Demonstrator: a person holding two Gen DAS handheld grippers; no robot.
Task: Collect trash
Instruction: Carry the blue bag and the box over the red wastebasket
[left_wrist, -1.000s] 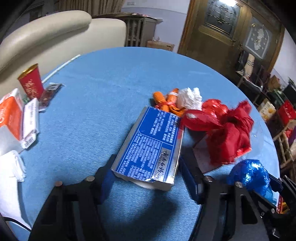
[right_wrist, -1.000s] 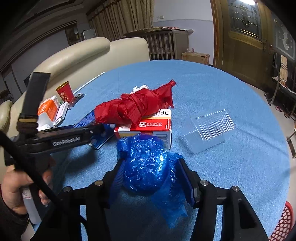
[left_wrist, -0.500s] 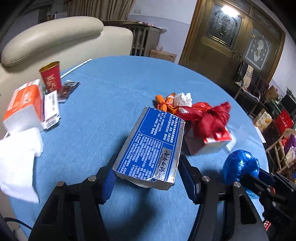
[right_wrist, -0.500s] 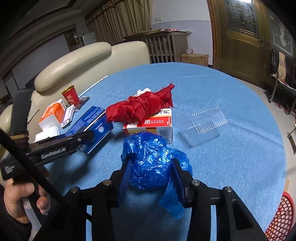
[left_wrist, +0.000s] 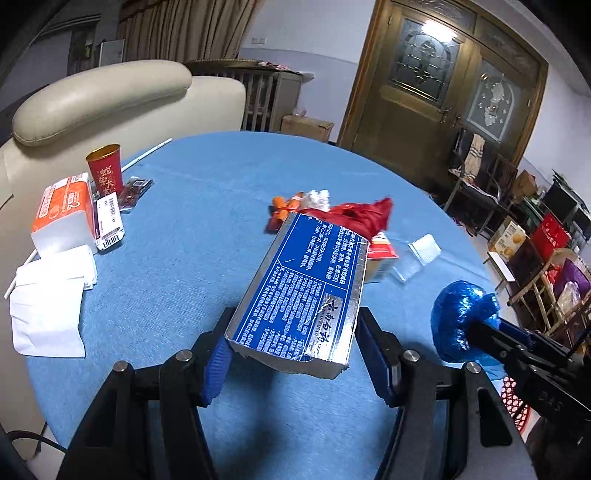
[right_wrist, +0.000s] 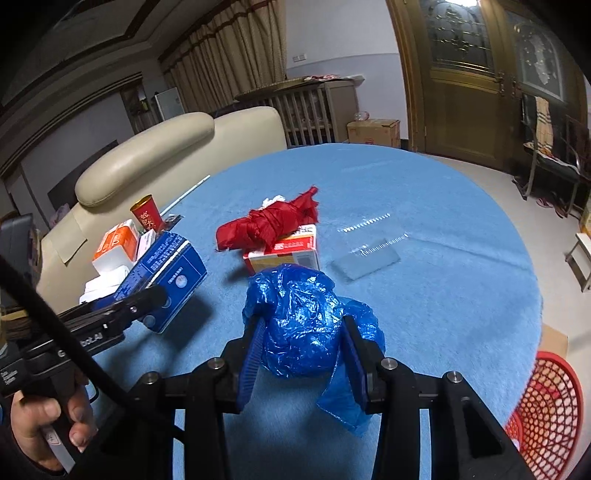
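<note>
Carrying: two pieces of trash at once, one per tongs, both lifted off the table
Blue box: clamped by its near end in the left tongs, far end tilted up ahead
Blue bag: squeezed tight in the right tongs, tail hanging below
Red basket: low, right of the right tongs; likely the drop point
Ahead: red wrapping on a carton, clear tray

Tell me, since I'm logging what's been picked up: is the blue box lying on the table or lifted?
Lifted: the blue box, clamped in the left tongs, tilts above its shadow.
</note>
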